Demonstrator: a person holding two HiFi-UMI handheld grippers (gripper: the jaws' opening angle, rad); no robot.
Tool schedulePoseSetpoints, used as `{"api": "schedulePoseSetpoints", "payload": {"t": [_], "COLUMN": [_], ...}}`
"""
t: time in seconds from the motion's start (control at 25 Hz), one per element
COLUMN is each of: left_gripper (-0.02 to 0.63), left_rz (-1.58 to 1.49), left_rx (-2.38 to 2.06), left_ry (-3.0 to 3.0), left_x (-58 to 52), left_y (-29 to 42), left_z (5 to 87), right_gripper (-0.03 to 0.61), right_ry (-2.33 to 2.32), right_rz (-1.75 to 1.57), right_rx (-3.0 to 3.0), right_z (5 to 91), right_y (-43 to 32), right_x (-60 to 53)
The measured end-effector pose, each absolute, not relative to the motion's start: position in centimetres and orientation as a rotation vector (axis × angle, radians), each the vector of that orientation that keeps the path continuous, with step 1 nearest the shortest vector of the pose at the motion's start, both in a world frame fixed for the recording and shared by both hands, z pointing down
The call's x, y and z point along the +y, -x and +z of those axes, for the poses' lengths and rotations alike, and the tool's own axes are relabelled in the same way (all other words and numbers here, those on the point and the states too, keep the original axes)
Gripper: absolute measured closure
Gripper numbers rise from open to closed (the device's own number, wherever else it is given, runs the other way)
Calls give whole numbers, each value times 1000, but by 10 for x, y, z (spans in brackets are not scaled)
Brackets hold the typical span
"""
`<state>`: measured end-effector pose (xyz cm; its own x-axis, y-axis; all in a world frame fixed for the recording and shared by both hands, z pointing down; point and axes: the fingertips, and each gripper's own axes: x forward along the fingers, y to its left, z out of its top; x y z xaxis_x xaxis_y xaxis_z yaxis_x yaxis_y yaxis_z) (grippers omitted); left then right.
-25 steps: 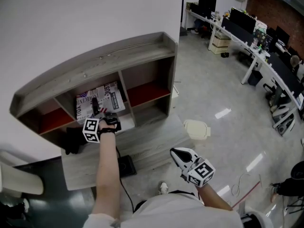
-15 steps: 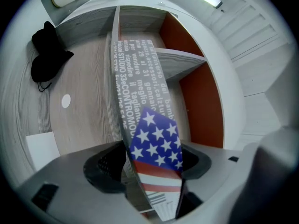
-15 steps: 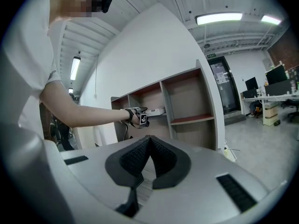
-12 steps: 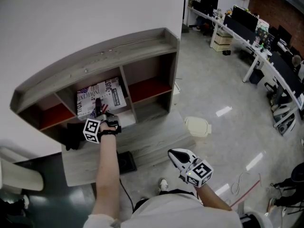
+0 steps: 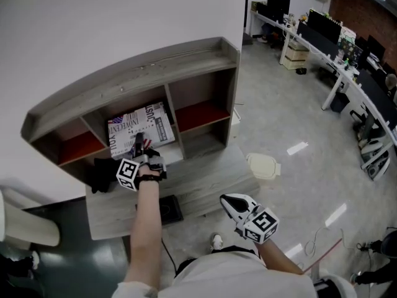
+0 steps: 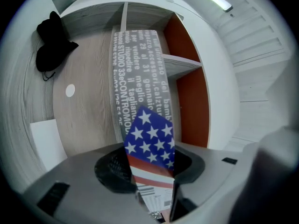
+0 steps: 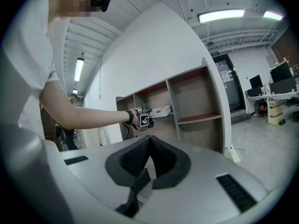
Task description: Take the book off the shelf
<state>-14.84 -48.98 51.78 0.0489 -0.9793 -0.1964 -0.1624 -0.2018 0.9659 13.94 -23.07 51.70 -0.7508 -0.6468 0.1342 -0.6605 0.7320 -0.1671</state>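
Note:
A book [image 5: 141, 128] with a newsprint cover and a stars-and-stripes corner lies in the middle compartment of the grey wooden shelf [image 5: 142, 67]. My left gripper [image 5: 138, 143] reaches into that compartment at the book's near edge. In the left gripper view the book [image 6: 140, 69] runs between the jaws of the left gripper [image 6: 149, 171]. The jaws are closing round it, with dark pad still showing on both sides. My right gripper [image 5: 229, 198] hangs low by the person's body, away from the shelf. Its jaws [image 7: 148, 146] are shut on nothing.
A black cloth [image 5: 102, 174] lies in the lower left compartment. A low grey bench [image 5: 205, 185] stands before the shelf with a black pad [image 5: 169, 208] on it. A cream bin lid [image 5: 263, 166] sits on the floor. Office desks [image 5: 335, 42] line the right.
The left gripper has pushed a little further onto the book's near edge. The head view has drifted slightly. The right gripper has stayed about where it was.

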Motion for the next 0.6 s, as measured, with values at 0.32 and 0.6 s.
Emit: {"api": "schedulePoseSetpoints", "payload": {"t": [0.32, 0.6], "left_gripper": [430, 449], "left_rz": [-1243, -1271], "left_rx": [-1135, -1063], "left_ry": [-1665, -1723], "left_x": [-458, -422], "left_y": [129, 130], "left_z": [509, 494], "right_gripper": [555, 555], "right_ry": [-1015, -965], "right_rz": [291, 300], "right_rx": [-2883, -2893], "right_z": [515, 515], "right_y": [-116, -95], "right_x": [-222, -205]}}
